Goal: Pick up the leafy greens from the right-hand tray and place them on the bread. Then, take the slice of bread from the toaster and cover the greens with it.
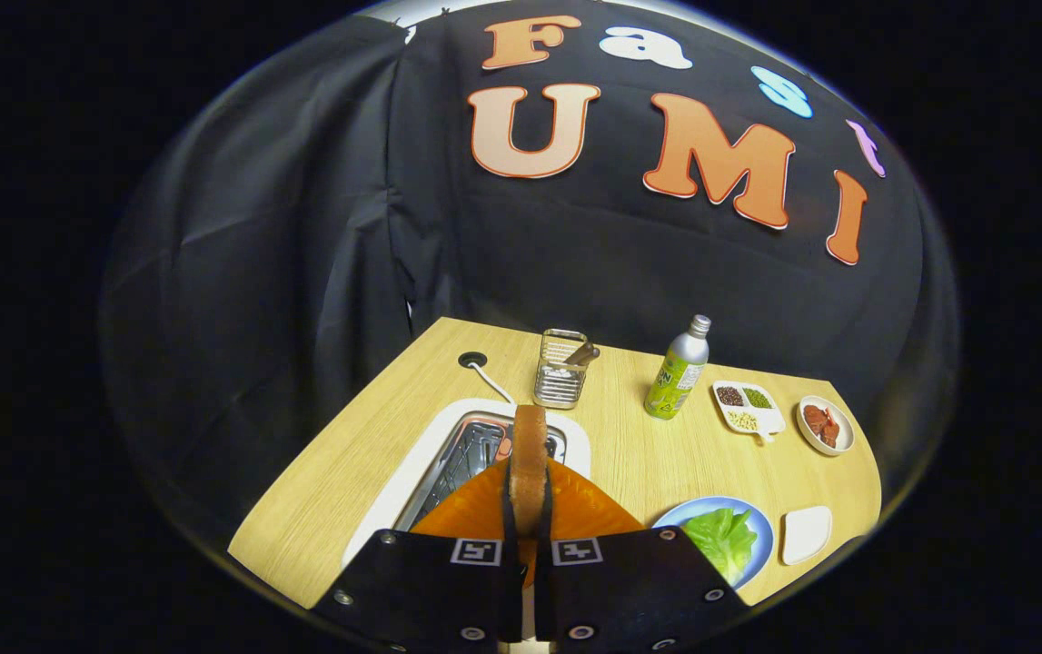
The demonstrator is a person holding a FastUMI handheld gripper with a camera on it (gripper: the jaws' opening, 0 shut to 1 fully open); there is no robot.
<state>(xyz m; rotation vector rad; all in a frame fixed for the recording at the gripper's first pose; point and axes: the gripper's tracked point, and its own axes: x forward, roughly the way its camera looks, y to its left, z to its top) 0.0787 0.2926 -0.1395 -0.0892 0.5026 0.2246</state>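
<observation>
My gripper (pixel 528 520) is shut on a slice of bread (pixel 529 454), which stands on edge between the two fingers, its brown crust facing me. Right below and beyond it lies the white toaster (pixel 411 472) with its metal slot open at the top. The slice is lifted clear of the slot. To the right of the fingers, leafy greens (pixel 722 538) lie on a blue plate (pixel 759 516). Whether bread lies under the greens is hidden.
A small white tray (pixel 807 533) sits right of the blue plate. Farther back stand a metal utensil holder (pixel 561 371), a green-labelled bottle (pixel 679 371), a divided dish of beans (pixel 746 406) and a small plate of reddish food (pixel 825 425). A cable runs from a hole (pixel 472 360).
</observation>
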